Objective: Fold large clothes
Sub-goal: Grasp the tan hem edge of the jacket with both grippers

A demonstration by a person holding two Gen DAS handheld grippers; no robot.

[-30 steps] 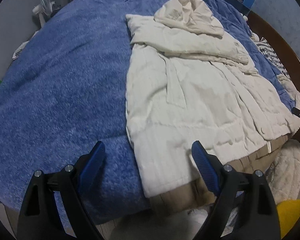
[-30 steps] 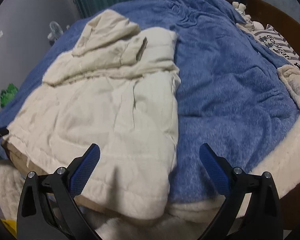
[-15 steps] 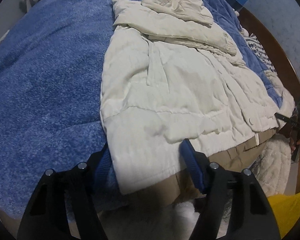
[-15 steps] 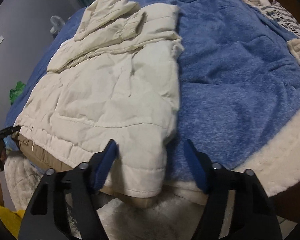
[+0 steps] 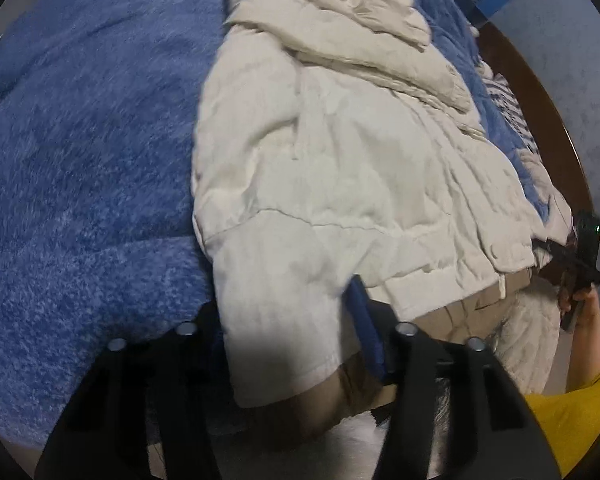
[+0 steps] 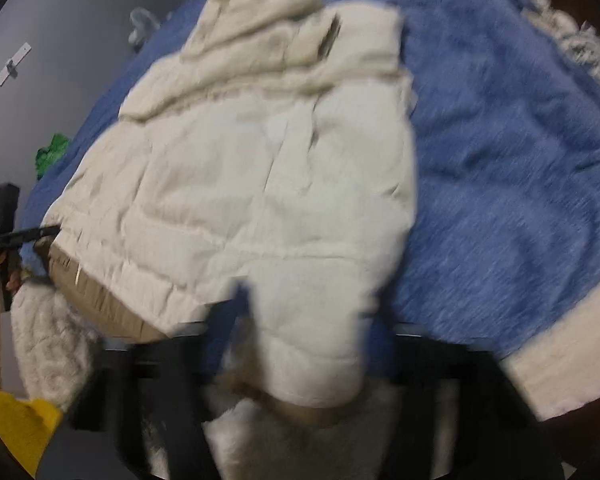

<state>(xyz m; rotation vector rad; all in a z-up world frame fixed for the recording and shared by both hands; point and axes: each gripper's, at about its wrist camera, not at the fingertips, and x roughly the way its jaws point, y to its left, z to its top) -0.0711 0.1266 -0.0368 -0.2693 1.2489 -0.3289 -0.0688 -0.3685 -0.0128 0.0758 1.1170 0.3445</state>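
Note:
A cream padded hooded jacket (image 5: 340,160) lies flat on a blue fluffy blanket (image 5: 80,140), hood at the far end and hem towards me. My left gripper (image 5: 284,304) has the hem's left corner between its closing jaws. Its right blue pad (image 5: 360,300) presses the fabric, and its left finger is hidden behind the cloth. In the blurred right wrist view the jacket (image 6: 260,160) bulges up between the closing jaws of my right gripper (image 6: 308,308), which pinch the hem's right corner. Each gripper also shows at the other view's edge, held by a hand (image 5: 580,304).
A tan garment (image 5: 452,312) peeks out under the hem. A white fleece throw (image 6: 48,344) hangs over the bed's near edge. A striped cloth (image 5: 508,108) and the wooden bed frame (image 5: 540,92) lie to the right. My yellow sleeve (image 5: 572,420) shows low down.
Both grippers tipped down onto the jacket's hem and their jaws narrowed from wide open until each took a hem corner. The fabric now bunches between the fingers.

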